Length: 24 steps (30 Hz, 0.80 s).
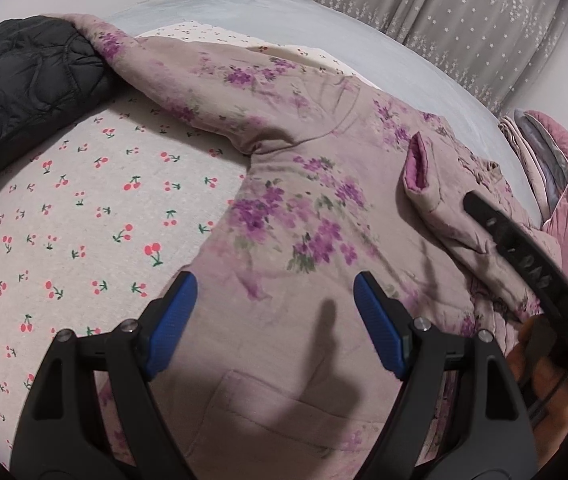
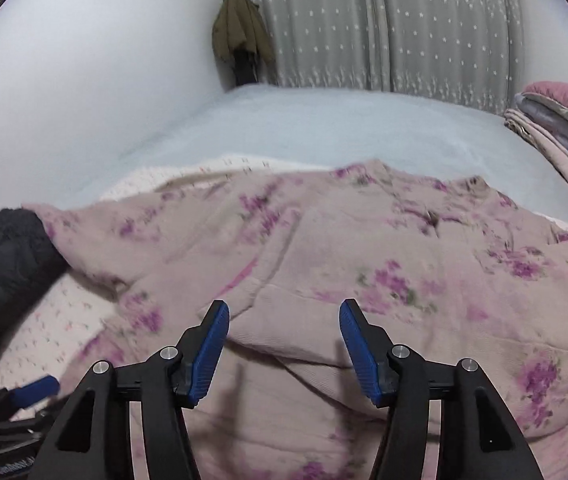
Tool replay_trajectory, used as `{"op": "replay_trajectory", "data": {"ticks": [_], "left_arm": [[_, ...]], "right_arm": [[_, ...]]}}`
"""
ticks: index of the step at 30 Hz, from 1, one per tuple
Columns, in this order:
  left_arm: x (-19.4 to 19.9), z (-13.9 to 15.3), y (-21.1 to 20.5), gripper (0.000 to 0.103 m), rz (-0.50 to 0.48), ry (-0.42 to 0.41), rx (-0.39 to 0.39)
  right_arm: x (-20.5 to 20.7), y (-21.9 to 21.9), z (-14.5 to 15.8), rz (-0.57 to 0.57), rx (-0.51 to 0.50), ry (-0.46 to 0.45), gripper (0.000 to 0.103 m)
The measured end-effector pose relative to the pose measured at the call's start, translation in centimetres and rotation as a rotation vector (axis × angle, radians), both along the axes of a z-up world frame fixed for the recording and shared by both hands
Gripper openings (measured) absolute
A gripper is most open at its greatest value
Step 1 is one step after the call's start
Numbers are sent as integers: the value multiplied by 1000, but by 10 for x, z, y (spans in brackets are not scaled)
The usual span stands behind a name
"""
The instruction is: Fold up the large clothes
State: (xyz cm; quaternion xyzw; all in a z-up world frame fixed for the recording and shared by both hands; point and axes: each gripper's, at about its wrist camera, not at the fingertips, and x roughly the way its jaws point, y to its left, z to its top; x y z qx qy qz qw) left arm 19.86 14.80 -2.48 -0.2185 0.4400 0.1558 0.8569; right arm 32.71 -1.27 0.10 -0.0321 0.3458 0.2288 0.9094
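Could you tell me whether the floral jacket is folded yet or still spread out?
Mostly spread: floral jacket lies flat, one sleeve outstretched, the other folded across.

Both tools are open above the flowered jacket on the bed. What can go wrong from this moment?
The far sleeve lies on the black quilted jacket; pulling it may drag that jacket. The floral jacket looks thick, so the open left tool or right tool may pinch only the top layer, perhaps with the cherry sheet.

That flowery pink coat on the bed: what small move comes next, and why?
Probably lower the left gripper onto the floral coat hem and close. Both it and the right gripper hover open, and one sleeve lies unfolded toward the black jacket.
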Motion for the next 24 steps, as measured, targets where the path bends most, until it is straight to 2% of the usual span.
{"op": "replay_trajectory", "data": {"ticks": [3, 4, 5, 7, 11, 15, 17, 19, 22, 24], "left_arm": [[0, -1, 3, 81, 3, 5, -5], [1, 0, 5, 81, 5, 5, -7], [1, 0, 7, 81, 7, 5, -9], [0, 1, 14, 81, 20, 2, -16], [-1, 5, 40, 81, 74, 2, -39], [-5, 10, 79, 81, 166, -7, -43], [-8, 15, 104, 81, 225, -10, -46], [-10, 21, 127, 81, 269, -13, -50], [-14, 35, 167, 81, 345, -37, -48], [-14, 45, 197, 81, 391, -34, -19]], "right_arm": [[15, 16, -34, 6, -75, 128, 58], [16, 20, -44, 5, -98, 138, 59], [14, 23, -47, 10, -114, 112, 60], [7, 25, -43, 32, -118, 86, 60], [-8, 4, -16, 53, 50, 124, 60], [-40, -21, 6, 81, 158, 119, 63], [-57, -40, 13, 105, 245, 160, 66], [-72, -61, 15, 120, 337, 221, 76], [-92, -96, 11, 108, 406, 294, 81], [-103, -121, 5, 79, 445, 329, 82]]}}
